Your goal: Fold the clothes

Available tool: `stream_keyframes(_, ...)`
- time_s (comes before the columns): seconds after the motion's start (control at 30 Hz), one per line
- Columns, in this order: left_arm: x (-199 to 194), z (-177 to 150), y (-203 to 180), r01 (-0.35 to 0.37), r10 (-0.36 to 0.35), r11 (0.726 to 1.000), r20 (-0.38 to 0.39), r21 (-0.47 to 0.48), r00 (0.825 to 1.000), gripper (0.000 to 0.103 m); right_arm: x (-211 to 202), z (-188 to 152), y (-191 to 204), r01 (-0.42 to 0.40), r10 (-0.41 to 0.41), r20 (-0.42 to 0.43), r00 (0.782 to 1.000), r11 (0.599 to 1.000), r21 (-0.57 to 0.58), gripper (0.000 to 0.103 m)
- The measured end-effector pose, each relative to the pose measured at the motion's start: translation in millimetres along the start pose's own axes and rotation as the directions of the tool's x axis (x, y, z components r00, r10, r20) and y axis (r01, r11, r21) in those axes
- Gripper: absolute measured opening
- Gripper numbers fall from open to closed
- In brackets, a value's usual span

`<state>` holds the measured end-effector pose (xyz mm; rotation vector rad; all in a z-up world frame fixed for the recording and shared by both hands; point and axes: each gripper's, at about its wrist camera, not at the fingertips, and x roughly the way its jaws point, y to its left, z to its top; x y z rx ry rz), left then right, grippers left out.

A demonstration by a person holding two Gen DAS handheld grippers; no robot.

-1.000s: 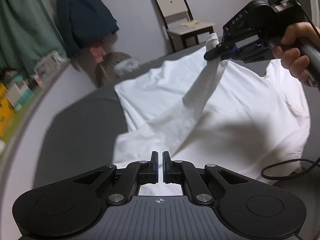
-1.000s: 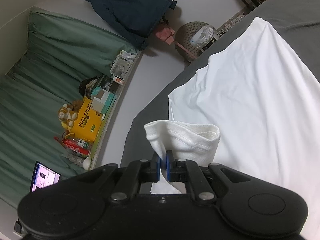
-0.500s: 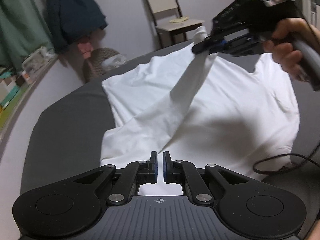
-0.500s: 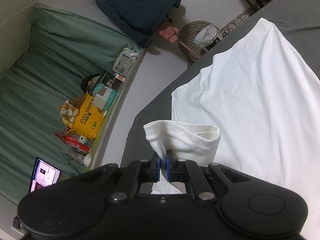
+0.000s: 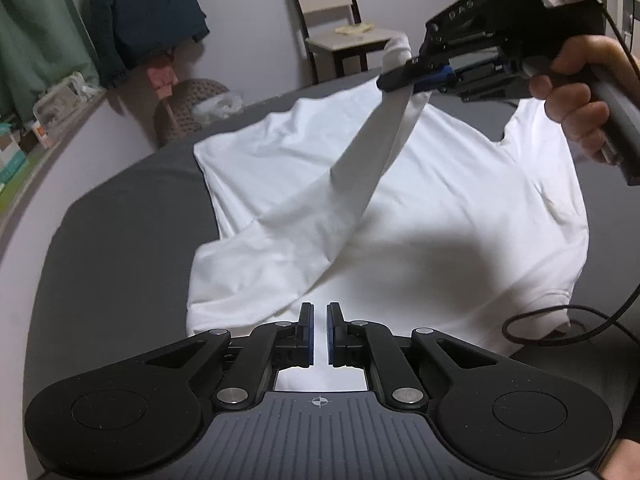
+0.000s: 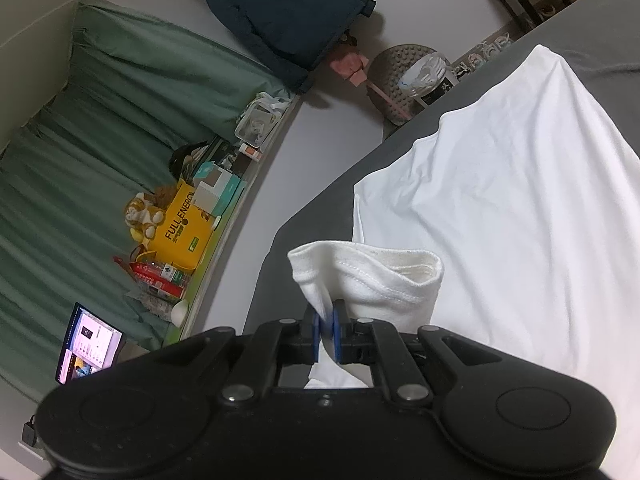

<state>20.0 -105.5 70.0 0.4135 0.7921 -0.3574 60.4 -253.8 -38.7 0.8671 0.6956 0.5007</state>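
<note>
A white long-sleeved shirt (image 5: 460, 200) lies spread on the grey bed (image 5: 120, 240). My right gripper (image 5: 394, 80), held by a hand, is shut on the sleeve cuff (image 6: 372, 276) and holds it in the air. The sleeve (image 5: 360, 184) stretches taut from the shirt's near-left shoulder up across the body. In the right wrist view the right gripper (image 6: 327, 334) pinches the cuff fabric between its blue pads, above the shirt body (image 6: 500, 200). My left gripper (image 5: 320, 330) hovers over the shirt's near edge, its fingers drawn almost together with nothing between them.
A black cable (image 5: 560, 320) loops over the shirt's near-right corner. Beyond the bed stand a chair (image 5: 340, 36), a woven basket (image 5: 192, 108) and a hanging dark jacket (image 5: 140, 20). A ledge of boxes (image 6: 188, 224) and a lit screen (image 6: 90, 342) line the left wall.
My right gripper has kept the cuff and carried it a little higher over the shirt. The left gripper has drifted slightly, its fingers unchanged.
</note>
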Motion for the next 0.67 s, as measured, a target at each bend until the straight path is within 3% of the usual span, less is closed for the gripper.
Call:
stream_keyframes(0.13, -2, -1, -4, -0.041, 0.04, 0.999, 0.023, 0.029, 0.999, 0.006, 0, 0, -1, 0.002, -0.002, 0.001, 1.0, 1.0, 0.003, 0.009)
stream_keyframes(0.27, -2, 2, 1, -0.029, 0.029, 1.0, 0.032, 0.012, 0.999, 0.007, 0, 0, -1, 0.003, -0.003, -0.002, 1.0, 1.0, 0.006, 0.009)
stream_keyframes(0.33, -3, 3, 5, -0.037, 0.038, 0.999, 0.034, -0.011, 0.999, 0.04, 0, 0, -2, 0.003, -0.003, -0.003, 1.0, 1.0, 0.009, 0.009)
stream_keyframes(0.37, -4, 4, 8, -0.041, 0.042, 0.999, 0.04, -0.026, 0.998, 0.081, -1, 0, -2, 0.003, -0.003, -0.003, 1.0, 1.0, 0.009, 0.009)
stream_keyframes(0.4, -8, 3, 11, -0.046, 0.049, 0.998, 0.063, -0.043, 0.997, 0.099, -1, -1, -3, 0.003, -0.003, -0.003, 1.0, 1.0, 0.01, 0.009)
stream_keyframes(0.47, -19, 2, 15, -0.011, 0.02, 0.998, 0.13, -0.065, 0.991, 0.1, -2, -1, -3, 0.003, -0.003, -0.003, 1.0, 1.0, 0.01, 0.009)
stream_keyframes(0.53, -23, 3, 17, 0.026, -0.015, 0.997, 0.149, -0.073, 0.989, 0.1, -1, -1, -3, 0.005, -0.005, -0.002, 1.0, 1.0, 0.013, 0.009)
stream_keyframes(0.67, -12, 3, 22, 0.056, -0.046, 0.993, 0.092, -0.102, 0.995, 0.1, 0, -2, -4, 0.006, -0.006, -0.004, 1.0, 1.0, 0.019, 0.009)
